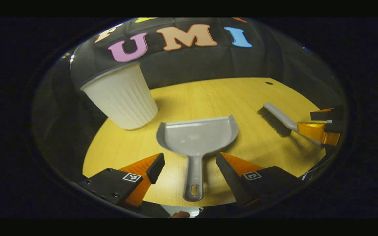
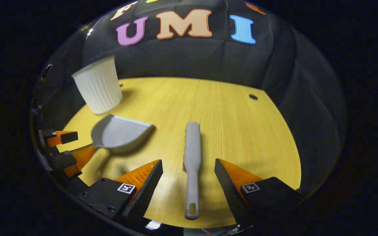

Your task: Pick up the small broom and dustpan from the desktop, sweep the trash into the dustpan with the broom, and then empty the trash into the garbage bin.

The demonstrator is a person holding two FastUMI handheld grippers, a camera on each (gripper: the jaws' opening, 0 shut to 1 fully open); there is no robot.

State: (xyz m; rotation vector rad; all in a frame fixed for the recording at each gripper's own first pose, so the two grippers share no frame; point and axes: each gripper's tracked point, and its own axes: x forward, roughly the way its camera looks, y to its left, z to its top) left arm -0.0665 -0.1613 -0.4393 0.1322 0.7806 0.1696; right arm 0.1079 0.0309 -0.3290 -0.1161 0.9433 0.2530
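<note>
A grey dustpan [image 1: 197, 137] lies flat on the yellow wooden desktop [image 1: 208, 95], its handle pointing back between the fingers of my left gripper [image 1: 190, 164]. That gripper is open, a finger on each side of the handle, not touching it. The small grey broom [image 2: 192, 154] lies on the desktop with its handle running between the fingers of my right gripper [image 2: 189, 168], which is open too. From the left gripper view the broom [image 1: 277, 118] sits at the right with the right gripper [image 1: 323, 126] around its handle. The dustpan [image 2: 120, 132] and left gripper [image 2: 69, 144] appear at the left of the right gripper view.
A white ribbed garbage bin [image 1: 121, 96] stands on the desktop's far left, just behind the dustpan; it shows also as the bin [image 2: 97, 87] in the right gripper view. A small dark hole [image 2: 253, 97] marks the far right of the desktop. Black cloth wall rises behind.
</note>
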